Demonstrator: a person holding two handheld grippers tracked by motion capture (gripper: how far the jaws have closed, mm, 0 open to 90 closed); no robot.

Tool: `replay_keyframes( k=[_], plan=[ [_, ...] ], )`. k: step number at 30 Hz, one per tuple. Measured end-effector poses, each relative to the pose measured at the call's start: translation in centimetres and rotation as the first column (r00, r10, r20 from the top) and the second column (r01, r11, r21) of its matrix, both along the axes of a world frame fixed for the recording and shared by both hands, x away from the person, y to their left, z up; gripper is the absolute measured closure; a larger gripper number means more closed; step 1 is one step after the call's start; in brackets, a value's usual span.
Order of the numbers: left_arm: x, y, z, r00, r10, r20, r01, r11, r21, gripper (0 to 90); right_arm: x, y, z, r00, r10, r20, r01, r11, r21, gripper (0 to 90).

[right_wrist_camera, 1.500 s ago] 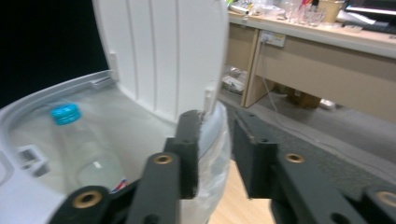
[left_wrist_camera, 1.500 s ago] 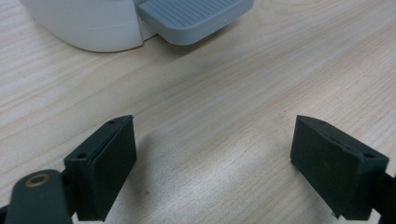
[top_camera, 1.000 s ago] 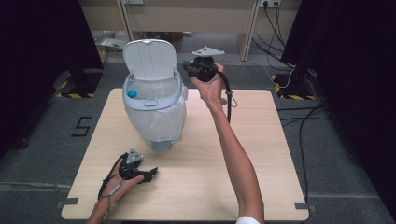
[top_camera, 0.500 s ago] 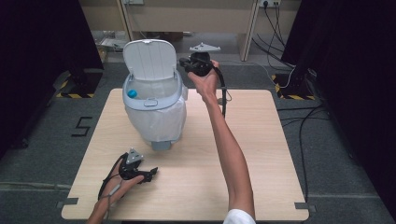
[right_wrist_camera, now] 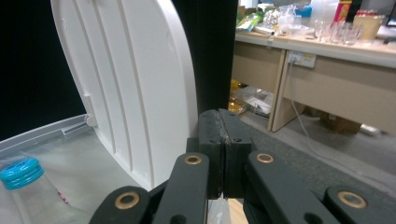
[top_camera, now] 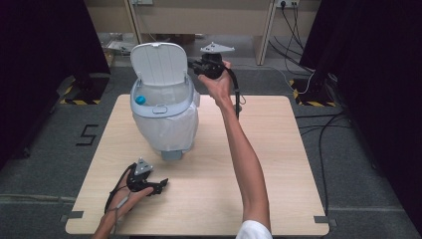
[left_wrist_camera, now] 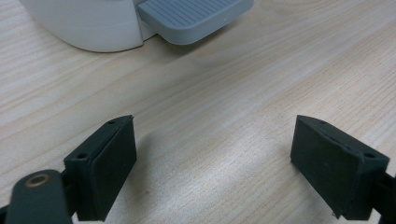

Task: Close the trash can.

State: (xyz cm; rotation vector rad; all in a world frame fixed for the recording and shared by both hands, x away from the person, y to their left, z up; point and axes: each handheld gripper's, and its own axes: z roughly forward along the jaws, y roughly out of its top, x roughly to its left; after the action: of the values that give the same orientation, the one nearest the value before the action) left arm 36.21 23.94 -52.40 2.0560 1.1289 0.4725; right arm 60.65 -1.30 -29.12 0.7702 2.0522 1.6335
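A white pedal bin with a clear liner stands at the back left of the wooden table. Its lid is raised upright. Inside lies a bottle with a blue cap, which the right gripper view has at its lower left. My right gripper is held high beside the lid's right edge, jaws shut with nothing between them, next to the lid's ribbed inner face. My left gripper rests open on the table's front left, pointing at the grey pedal.
The bin's pedal faces the person's side. Beyond the table stand light wooden desks with glassware on top, and cables lie on the floor at the right. Dark curtains hang on both sides.
My right gripper has shifted a little to the left, closer to the lid's edge. The lid stays upright and the left gripper has not moved.
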Motion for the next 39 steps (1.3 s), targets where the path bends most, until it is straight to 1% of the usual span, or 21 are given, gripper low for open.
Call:
replay_keyframes(
  k=[3, 8, 9, 11, 13, 15, 18, 21, 23, 26, 28, 29, 31, 33, 34, 35, 37, 39],
  plan=[
    [0.0, 0.0, 0.0, 1.0000, 0.000, 0.000, 0.000, 1.0000, 0.001, 13.3, 0.0, -0.1, 0.5, 0.9998, 0.012, 0.014, -0.011, 0.9999, -0.003, 89.0],
    [0.0, 0.0, 0.0, 1.0000, 0.000, 0.000, 0.000, 1.0000, 0.001, 13.2, -0.1, -0.5, 0.5, 0.9982, 0.060, 0.003, -0.060, 0.9982, 0.008, 89.3],
    [0.0, 0.0, 0.0, 1.0000, 0.000, 0.001, 0.000, 1.0000, 0.002, 13.2, -0.3, -0.5, 0.5, 0.9978, 0.066, 0.004, -0.066, 0.9978, 0.003, 89.3],
    [0.0, 0.0, -0.1, 1.0000, 0.002, 0.008, -0.002, 1.0000, -0.003, 13.2, -0.7, -0.6, 0.4, 0.9968, 0.079, 0.011, -0.079, 0.9964, -0.031, 89.3],
    [0.0, 0.0, 0.0, 1.0000, 0.001, 0.005, -0.001, 1.0000, -0.001, 13.2, -1.1, -0.7, 0.3, 0.9953, 0.096, 0.014, -0.095, 0.9948, -0.037, 89.3],
    [0.0, 0.0, -0.1, 1.0000, 0.003, 0.008, -0.003, 1.0000, -0.002, 13.2, -1.6, -0.9, 0.2, 0.9932, 0.115, 0.020, -0.114, 0.9919, -0.058, 89.2],
    [0.0, 0.0, 0.0, 1.0000, 0.001, 0.003, -0.001, 1.0000, 0.002, 13.1, -2.3, -1.2, 0.1, 0.9912, 0.126, 0.039, -0.122, 0.9885, -0.089, 89.2],
    [0.0, 0.0, 0.0, 1.0000, 0.001, 0.003, -0.001, 1.0000, 0.002, 13.1, -2.9, -1.5, -0.1, 0.9891, 0.138, 0.051, -0.132, 0.9854, -0.107, 89.2],
    [0.0, 0.0, 0.0, 1.0000, 0.001, 0.003, -0.001, 1.0000, 0.003, 13.1, -2.9, -1.4, 0.1, 0.9883, 0.138, 0.064, -0.129, 0.9829, -0.131, 88.7],
    [0.0, 0.0, 0.0, 1.0000, -0.001, 0.003, 0.001, 1.0000, 0.006, 13.1, -2.4, -1.2, 0.5, 0.9907, 0.116, 0.071, -0.105, 0.9839, -0.145, 88.7],
    [0.0, 0.0, 0.0, 1.0000, -0.001, 0.003, 0.001, 1.0000, 0.005, 13.1, -2.0, -0.9, 0.7, 0.9903, 0.119, 0.072, -0.104, 0.9773, -0.185, 88.7],
    [0.0, 0.0, 0.0, 1.0000, -0.001, 0.003, 0.001, 1.0000, 0.005, 13.1, -1.8, -0.7, 0.8, 0.9904, 0.116, 0.075, -0.099, 0.9757, -0.196, 88.4],
    [0.0, 0.0, 0.0, 1.0000, 0.001, 0.003, -0.001, 1.0000, 0.004, 13.1, -1.4, -0.6, 0.9, 0.9917, 0.108, 0.070, -0.094, 0.9792, -0.180, 88.2],
    [0.0, 0.0, 0.0, 1.0000, 0.001, 0.004, -0.001, 1.0000, 0.004, 13.2, -0.9, -0.7, 0.7, 0.9930, 0.106, 0.053, -0.097, 0.9845, -0.146, 88.2],
    [0.0, 0.0, 0.0, 1.0000, 0.001, 0.004, -0.001, 1.0000, 0.004, 13.2, -0.9, -0.7, 0.7, 0.9930, 0.106, 0.053, -0.097, 0.9845, -0.146, 88.2],
    [0.0, 0.0, 0.0, 1.0000, 0.001, 0.004, -0.001, 1.0000, 0.004, 13.2, -0.6, -0.8, 0.6, 0.9924, 0.117, 0.038, -0.112, 0.9878, -0.108, 88.3],
    [0.0, 0.0, 0.0, 1.0000, 0.001, 0.004, -0.001, 1.0000, 0.004, 13.2, -0.5, -0.8, 0.5, 0.9914, 0.126, 0.035, -0.123, 0.9892, -0.079, 88.4],
    [0.0, 0.0, 0.0, 1.0000, 0.001, 0.003, -0.001, 1.0000, 0.004, 13.1, -0.4, -0.8, 0.5, 0.9914, 0.126, 0.035, -0.123, 0.9898, -0.072, 88.5]
  ],
)
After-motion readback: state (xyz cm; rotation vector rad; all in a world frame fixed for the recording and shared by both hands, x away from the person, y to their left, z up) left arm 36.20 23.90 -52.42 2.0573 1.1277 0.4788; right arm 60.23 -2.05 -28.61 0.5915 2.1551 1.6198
